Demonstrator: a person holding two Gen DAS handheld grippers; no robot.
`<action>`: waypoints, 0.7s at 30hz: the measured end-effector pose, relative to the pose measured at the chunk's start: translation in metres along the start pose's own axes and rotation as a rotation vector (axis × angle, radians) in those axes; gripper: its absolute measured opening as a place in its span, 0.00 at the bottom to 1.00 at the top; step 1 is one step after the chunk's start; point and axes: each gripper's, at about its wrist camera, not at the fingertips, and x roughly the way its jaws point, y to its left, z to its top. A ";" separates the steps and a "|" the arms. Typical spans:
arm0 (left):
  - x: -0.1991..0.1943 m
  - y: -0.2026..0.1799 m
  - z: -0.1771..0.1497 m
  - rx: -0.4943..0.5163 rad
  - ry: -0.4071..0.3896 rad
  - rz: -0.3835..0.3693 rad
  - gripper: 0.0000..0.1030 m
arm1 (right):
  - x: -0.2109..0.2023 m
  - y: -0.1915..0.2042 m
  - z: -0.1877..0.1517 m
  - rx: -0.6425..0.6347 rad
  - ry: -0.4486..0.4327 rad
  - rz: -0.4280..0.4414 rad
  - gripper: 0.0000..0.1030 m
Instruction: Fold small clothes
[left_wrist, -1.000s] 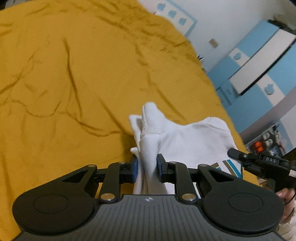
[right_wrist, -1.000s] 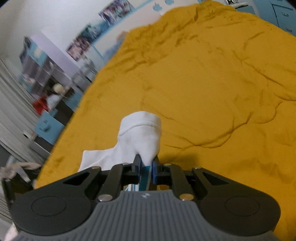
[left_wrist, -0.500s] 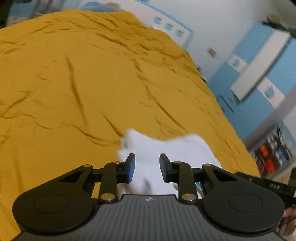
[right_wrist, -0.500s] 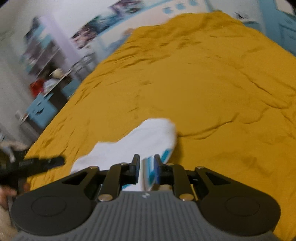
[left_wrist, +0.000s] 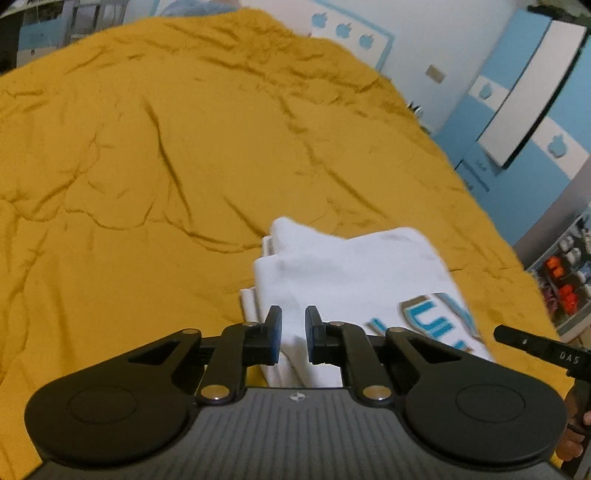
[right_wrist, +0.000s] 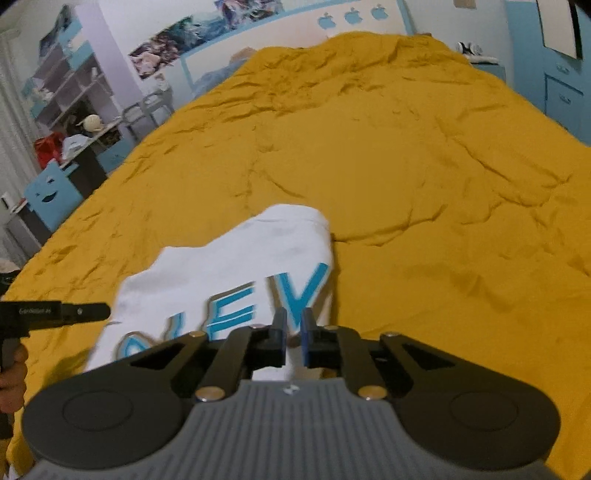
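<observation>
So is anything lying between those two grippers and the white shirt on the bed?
Nothing visible. The shirt lies on the yellow bedspread right in front of both grippers. The left gripper and the right gripper sit just over its near edge, cloth showing in each narrow gap; whether either pinches it is unclear.

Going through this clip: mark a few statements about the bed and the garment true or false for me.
1. The white garment lies on a mustard-yellow bedspread. True.
2. The garment carries red lettering. False: the lettering is blue.
3. A second garment lies farther up the bed. False: only this one garment shows on the bedspread.
4. Blue apple shapes decorate the wall beyond the bed. True.
</observation>
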 end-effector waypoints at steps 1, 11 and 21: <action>-0.007 -0.005 -0.002 0.007 -0.012 -0.005 0.13 | -0.010 0.004 -0.002 -0.010 -0.008 0.006 0.04; -0.057 -0.048 -0.058 0.129 0.007 -0.072 0.13 | -0.088 0.049 -0.055 -0.196 -0.006 -0.017 0.07; -0.047 -0.037 -0.106 0.148 0.104 0.016 0.17 | -0.089 0.043 -0.120 -0.259 0.075 -0.097 0.20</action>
